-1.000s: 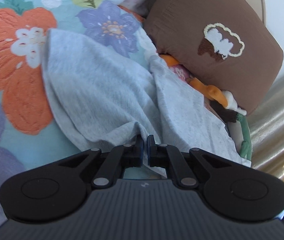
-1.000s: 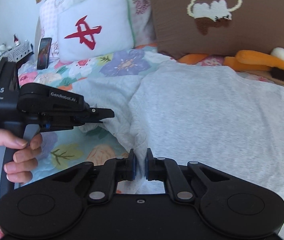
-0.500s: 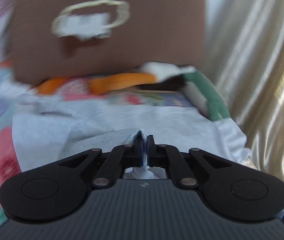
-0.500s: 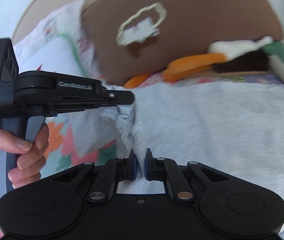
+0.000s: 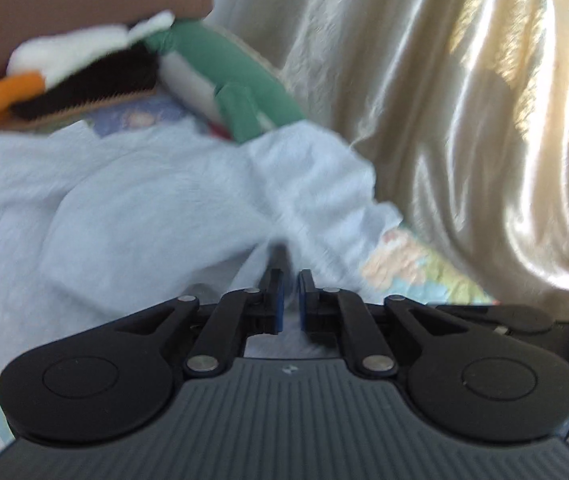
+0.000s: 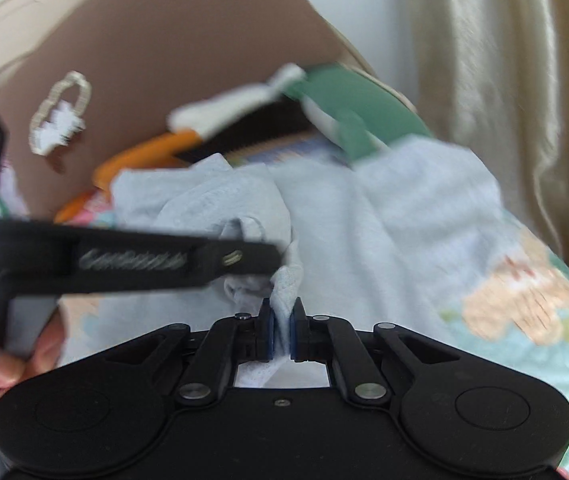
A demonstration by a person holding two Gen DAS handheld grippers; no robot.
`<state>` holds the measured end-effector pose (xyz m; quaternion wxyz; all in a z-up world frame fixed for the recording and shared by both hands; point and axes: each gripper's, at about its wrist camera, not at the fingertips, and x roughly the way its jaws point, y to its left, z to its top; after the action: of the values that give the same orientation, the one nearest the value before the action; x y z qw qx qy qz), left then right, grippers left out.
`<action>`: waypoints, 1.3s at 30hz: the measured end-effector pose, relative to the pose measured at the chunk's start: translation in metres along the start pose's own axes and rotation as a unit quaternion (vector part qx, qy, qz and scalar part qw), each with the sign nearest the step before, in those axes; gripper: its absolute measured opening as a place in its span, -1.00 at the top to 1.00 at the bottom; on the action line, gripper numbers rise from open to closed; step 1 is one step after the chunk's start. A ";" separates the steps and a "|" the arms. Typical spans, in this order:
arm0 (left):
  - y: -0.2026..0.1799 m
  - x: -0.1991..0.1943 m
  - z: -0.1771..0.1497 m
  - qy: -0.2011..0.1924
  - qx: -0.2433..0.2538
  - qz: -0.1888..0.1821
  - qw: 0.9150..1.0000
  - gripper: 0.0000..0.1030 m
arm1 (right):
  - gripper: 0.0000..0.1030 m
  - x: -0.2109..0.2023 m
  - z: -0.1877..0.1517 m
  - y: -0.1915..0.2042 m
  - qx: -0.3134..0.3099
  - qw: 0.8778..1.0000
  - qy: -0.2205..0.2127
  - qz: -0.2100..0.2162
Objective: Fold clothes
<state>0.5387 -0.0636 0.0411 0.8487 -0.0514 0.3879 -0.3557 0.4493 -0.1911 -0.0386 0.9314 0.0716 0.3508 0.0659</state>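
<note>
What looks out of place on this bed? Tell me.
The grey garment lies bunched, not flat, its far edge against the green plush toy. The right gripper pinches a fold. Nothing looks spilled or damaged.

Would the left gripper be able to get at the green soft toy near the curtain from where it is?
Probably yes. The left gripper, its jaws just opened with no cloth pinched, points across the grey garment toward the green soft toy. Only flat cloth lies between; the right gripper is shut on the garment.
</note>
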 end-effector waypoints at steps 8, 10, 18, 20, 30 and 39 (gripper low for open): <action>0.033 -0.054 -0.056 -0.004 -0.025 0.104 0.994 -0.05 | 0.87 0.012 -0.020 -0.022 0.001 1.000 0.016 -0.004; 0.044 -0.065 -0.068 0.002 -0.043 0.126 0.991 -0.09 | 0.88 0.013 -0.018 -0.023 -0.008 1.000 0.012 -0.006; 0.061 -0.063 -0.088 0.026 -0.093 0.117 0.988 -0.09 | 0.90 -0.018 -0.002 -0.020 -0.056 0.994 -0.046 -0.080; 0.059 -0.061 -0.090 0.028 -0.093 0.108 0.989 -0.10 | 0.90 -0.021 -0.003 -0.024 -0.073 0.990 -0.042 -0.110; 0.057 -0.057 -0.097 0.038 -0.094 0.090 0.991 -0.19 | 0.59 0.001 -0.018 -0.081 0.066 0.991 0.015 -0.117; 0.051 -0.045 -0.100 0.090 -0.081 0.009 0.993 -0.13 | 0.06 -0.028 -0.020 -0.106 0.115 0.983 0.005 -0.145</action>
<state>0.4777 0.0223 -0.0186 0.8067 -0.0842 0.4907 -0.3183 0.4228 -0.2985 -0.0542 0.9149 0.1264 0.3670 -0.1107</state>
